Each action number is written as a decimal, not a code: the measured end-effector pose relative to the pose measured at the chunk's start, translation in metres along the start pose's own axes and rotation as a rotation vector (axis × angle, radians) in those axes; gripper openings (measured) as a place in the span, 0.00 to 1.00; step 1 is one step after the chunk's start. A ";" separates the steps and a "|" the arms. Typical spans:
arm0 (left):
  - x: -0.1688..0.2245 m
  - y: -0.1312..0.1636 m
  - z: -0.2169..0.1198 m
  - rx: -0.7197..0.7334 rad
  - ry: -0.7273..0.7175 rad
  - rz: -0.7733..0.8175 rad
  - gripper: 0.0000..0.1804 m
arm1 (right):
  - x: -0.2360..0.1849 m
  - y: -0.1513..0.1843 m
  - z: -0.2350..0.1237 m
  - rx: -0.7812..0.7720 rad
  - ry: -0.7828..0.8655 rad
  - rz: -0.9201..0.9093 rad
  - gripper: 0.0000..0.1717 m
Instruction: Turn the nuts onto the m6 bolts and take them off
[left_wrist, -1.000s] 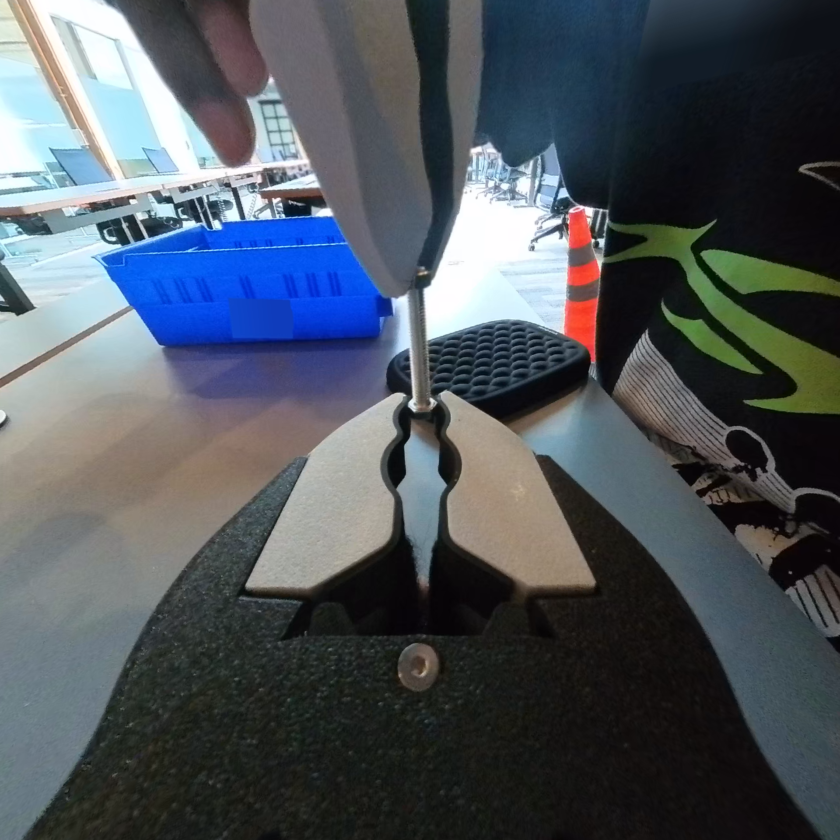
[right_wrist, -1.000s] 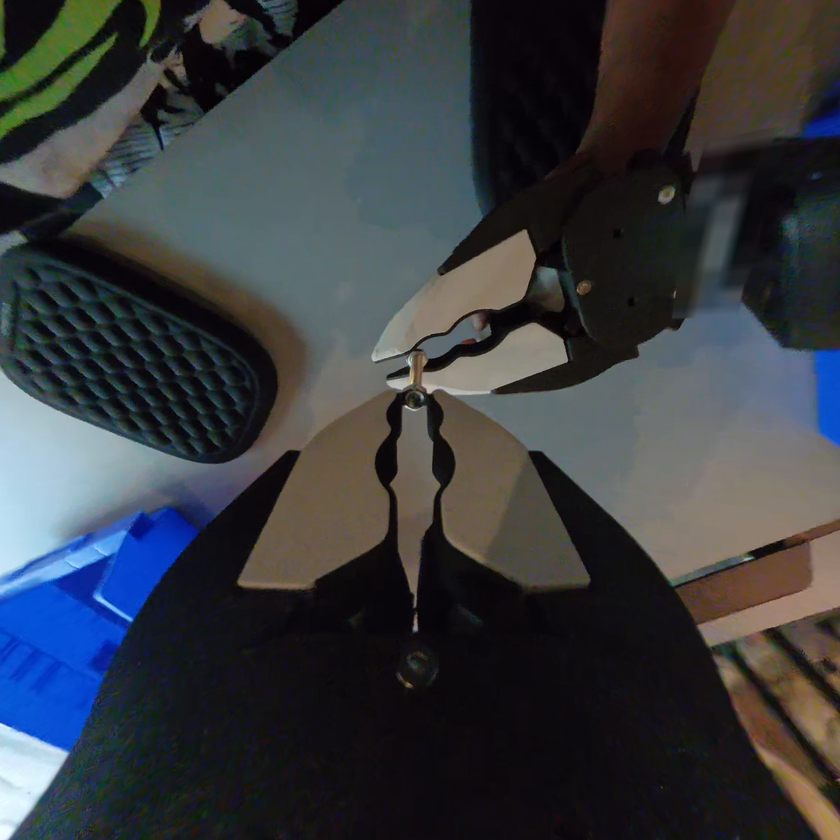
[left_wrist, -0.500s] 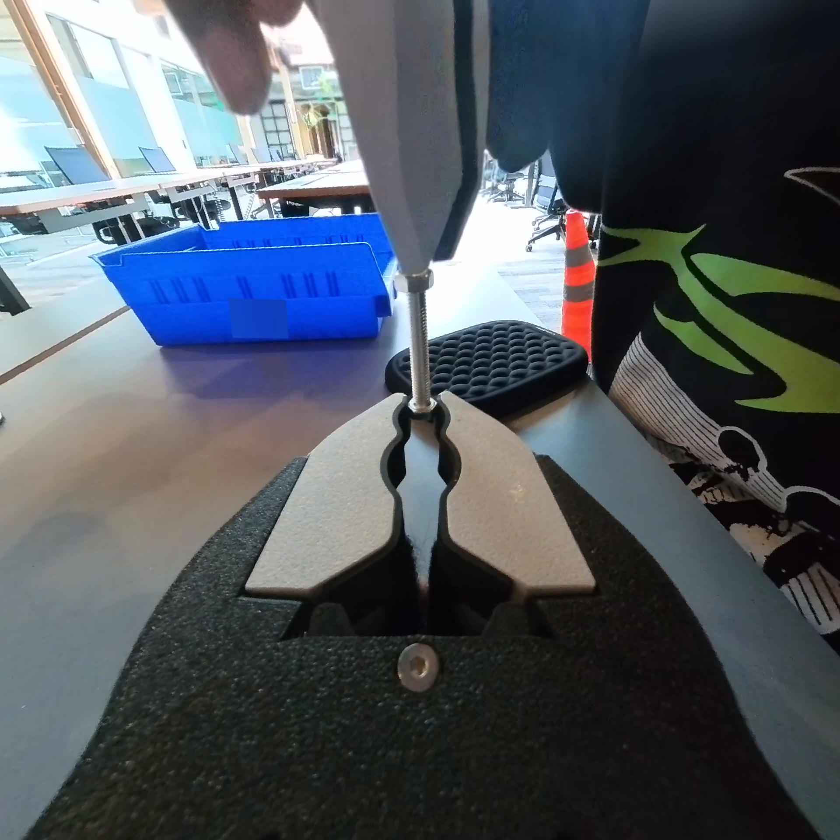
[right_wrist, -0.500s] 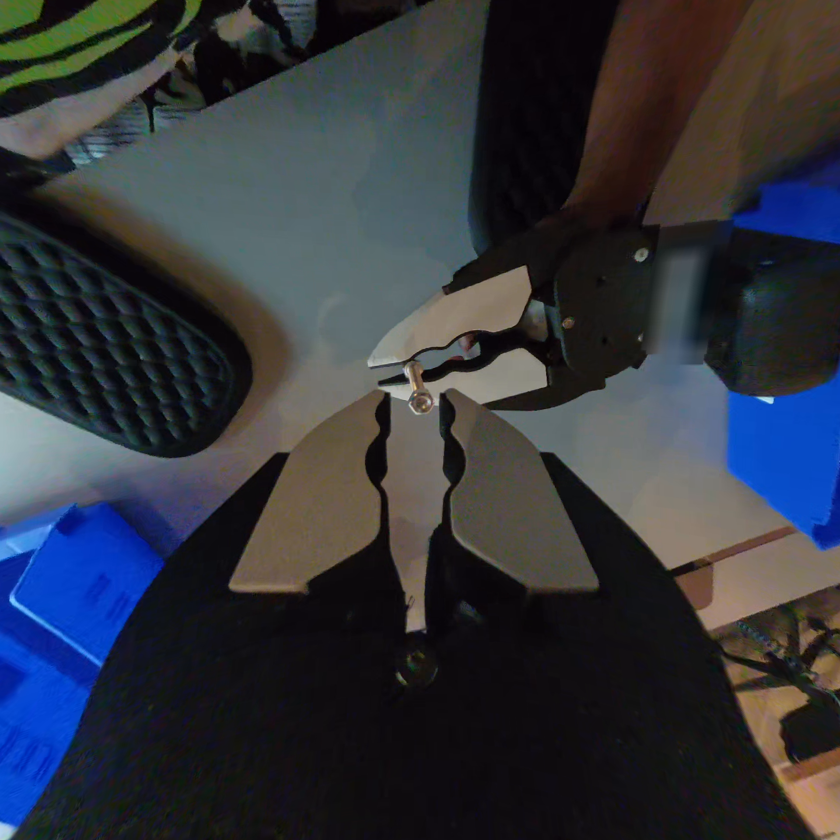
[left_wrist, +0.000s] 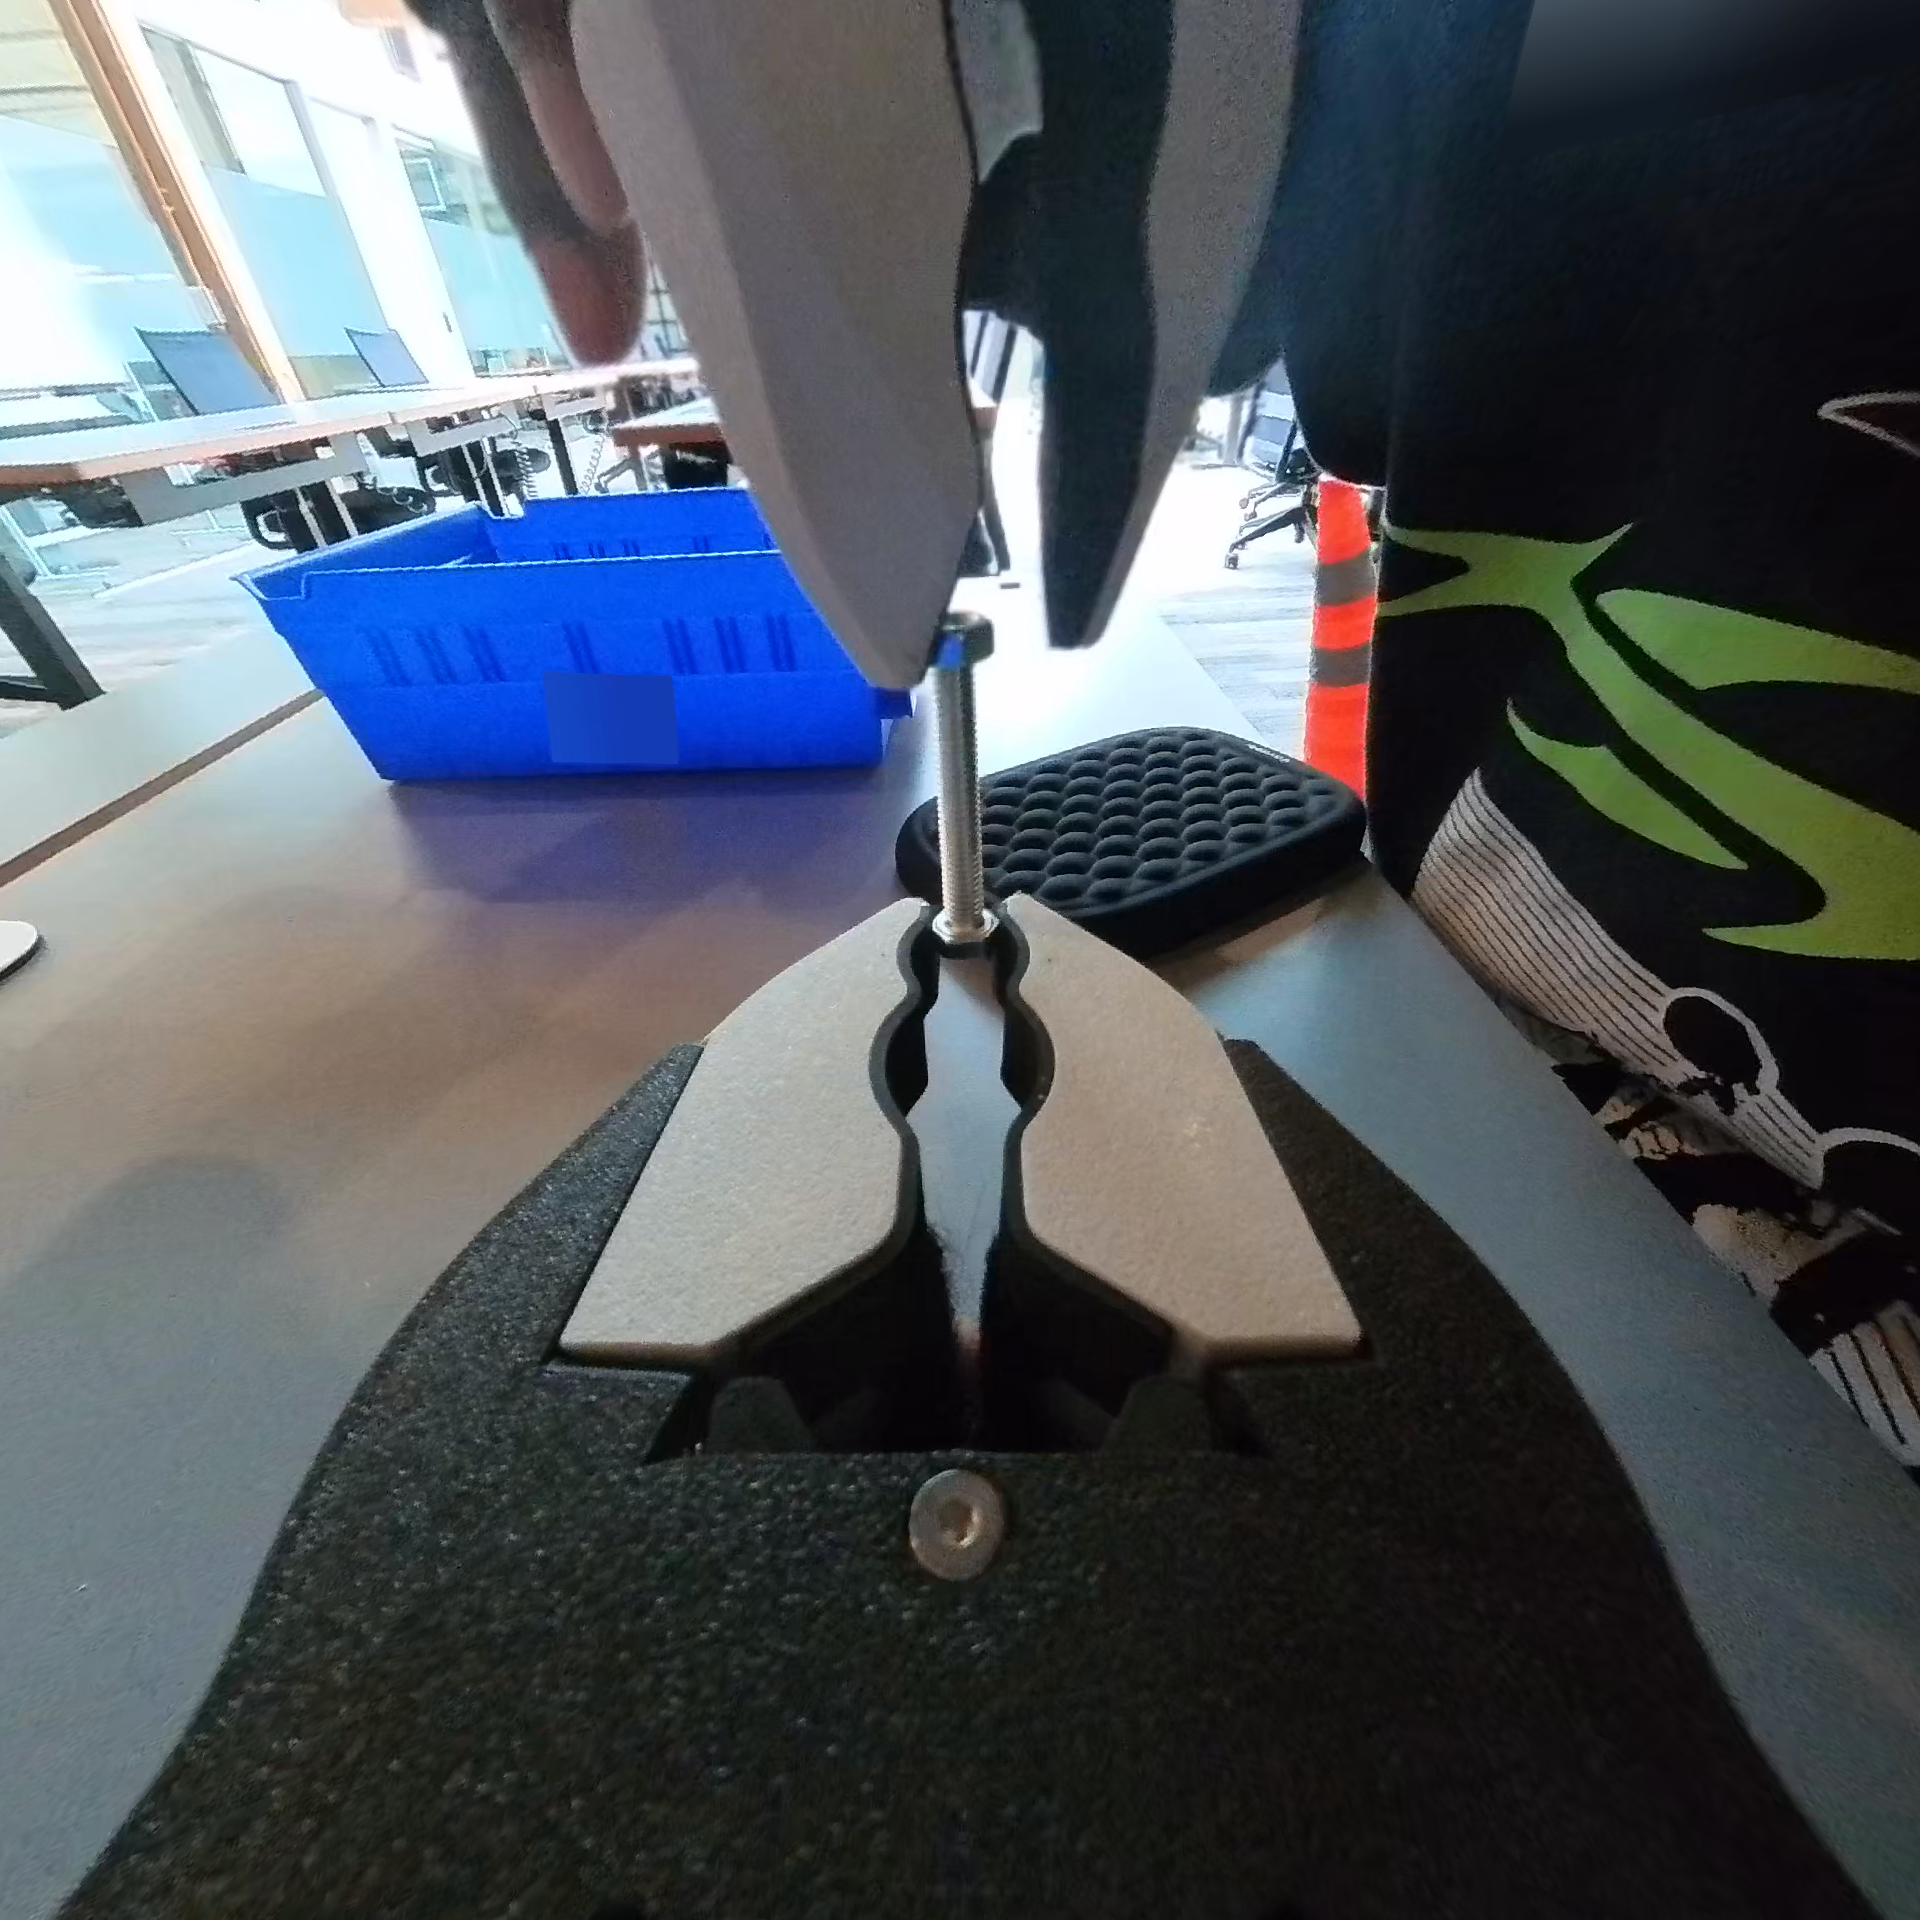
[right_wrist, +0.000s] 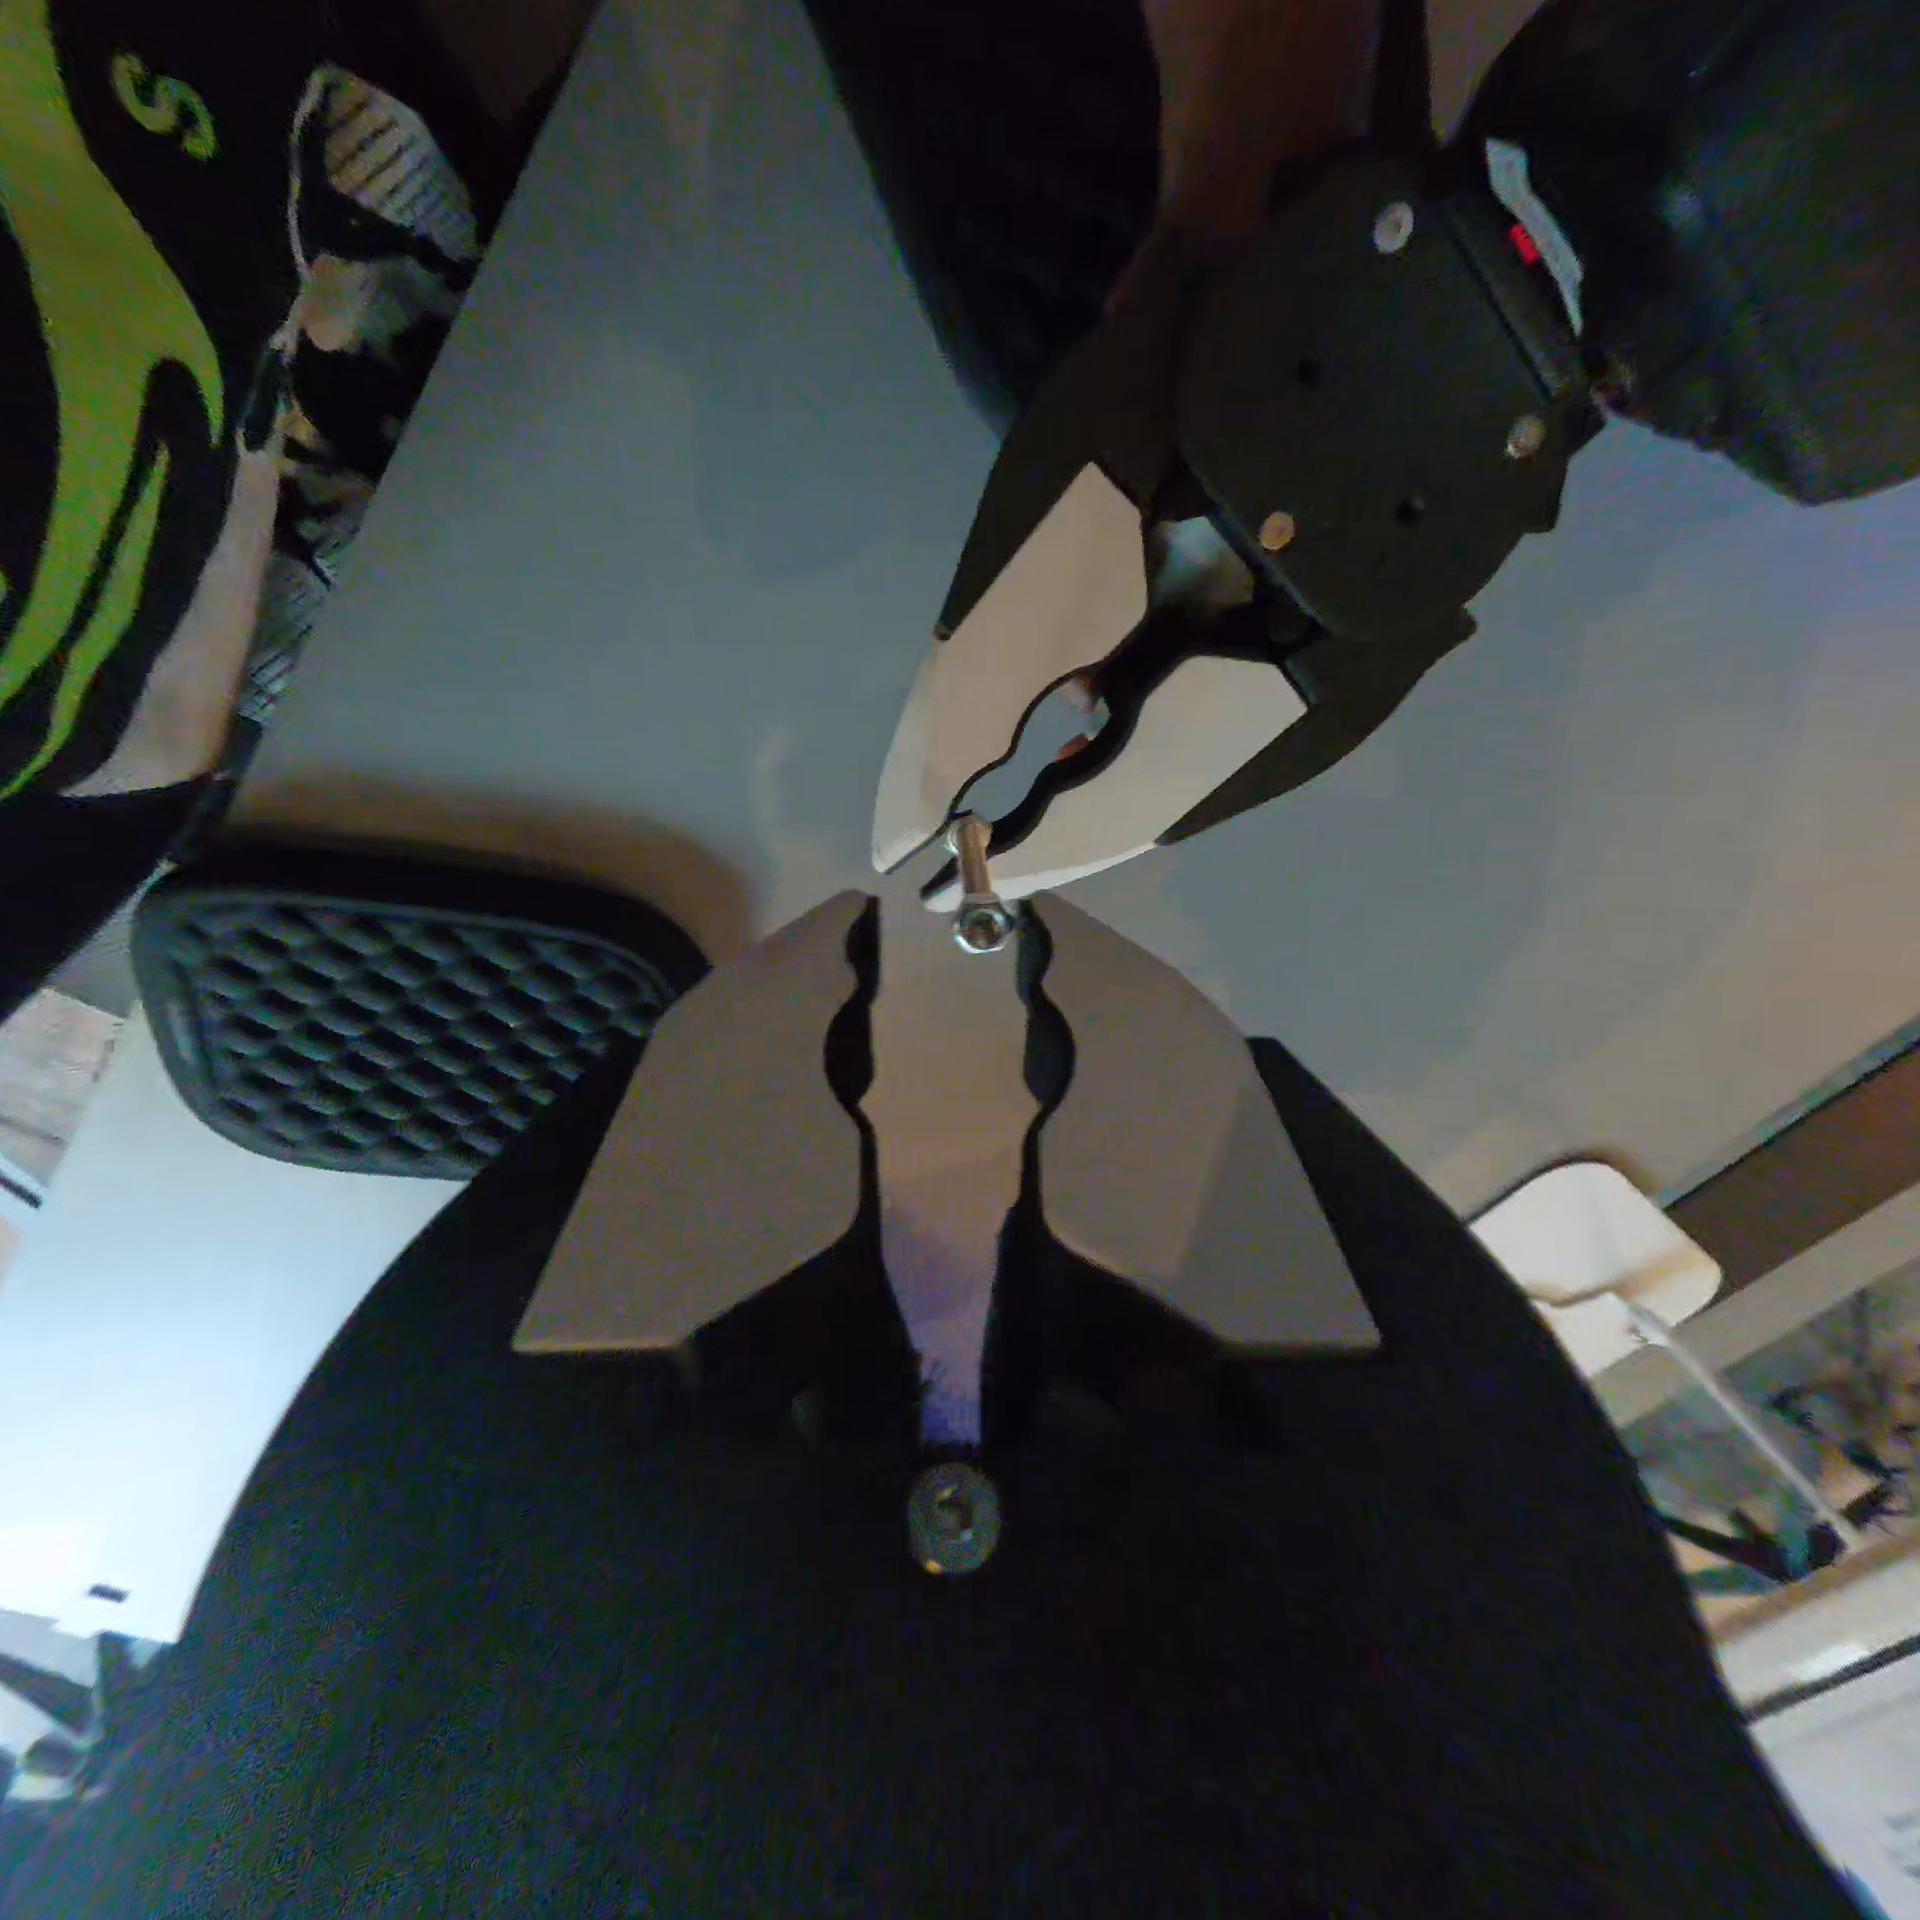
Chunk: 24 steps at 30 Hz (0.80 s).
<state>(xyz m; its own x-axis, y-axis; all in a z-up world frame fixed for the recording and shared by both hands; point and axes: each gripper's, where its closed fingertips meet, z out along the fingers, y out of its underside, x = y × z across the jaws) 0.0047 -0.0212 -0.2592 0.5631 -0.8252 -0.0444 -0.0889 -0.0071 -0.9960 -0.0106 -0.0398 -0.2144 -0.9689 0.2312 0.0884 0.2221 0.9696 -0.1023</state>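
1. Left tool (left_wrist: 964, 920): narrow, its two grey pads closed on the lower end of the bolt, gripping at a hex piece there, either the bolt's head or a nut. Seen from the right wrist view (right_wrist: 961, 831), it reaches in from the upper right, held by a hand.
2. Bolt (left_wrist: 958, 790): silver, threaded, standing upright from the left tool's tips, above the counter. In the right wrist view (right_wrist: 974, 852) it points toward the camera.
3. Nut (right_wrist: 982, 923): silver hex, on the bolt's upper end. In the left wrist view it shows as a dark cap (left_wrist: 966, 630) at the top of the shaft.
4. Right tool (right_wrist: 948, 914): wide, pointing down at the bolt's top. The nut sits between the spread fingers, close against the one on the view's right and clear of the other; nothing is gripped. In the left wrist view (left_wrist: 992, 644) its fingers hang from above, one on each side of the bolt's top.
5. Counter (left_wrist: 312, 1039): grey, flat.
6. Bin (left_wrist: 582, 665): blue plastic, on the counter beyond the bolt, well apart from it.
7. Pad (left_wrist: 1153, 810): black, honeycomb-textured, lying on the counter just behind the bolt.
8. Cone (left_wrist: 1340, 623): orange with grey bands, on the floor past the counter's edge.
9. Person (left_wrist: 1662, 623): torso in a black shirt with green print, at the counter's edge.
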 end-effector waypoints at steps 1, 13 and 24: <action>0.000 0.000 0.000 0.002 0.001 -0.002 0.05 | 0.001 -0.001 -0.002 0.010 0.017 -0.029 0.18; 0.001 -0.001 0.000 0.008 0.014 -0.006 0.05 | 0.006 0.000 0.000 0.060 0.002 -0.489 0.08; 0.001 -0.001 0.000 0.006 0.003 -0.006 0.05 | 0.001 0.002 0.001 0.018 0.028 -0.006 0.15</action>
<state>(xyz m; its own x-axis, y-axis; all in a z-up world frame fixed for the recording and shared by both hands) 0.0050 -0.0219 -0.2583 0.5612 -0.8268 -0.0380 -0.0808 -0.0091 -0.9967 -0.0110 -0.0380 -0.2153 -0.9667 0.2278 0.1166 0.2140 0.9694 -0.1199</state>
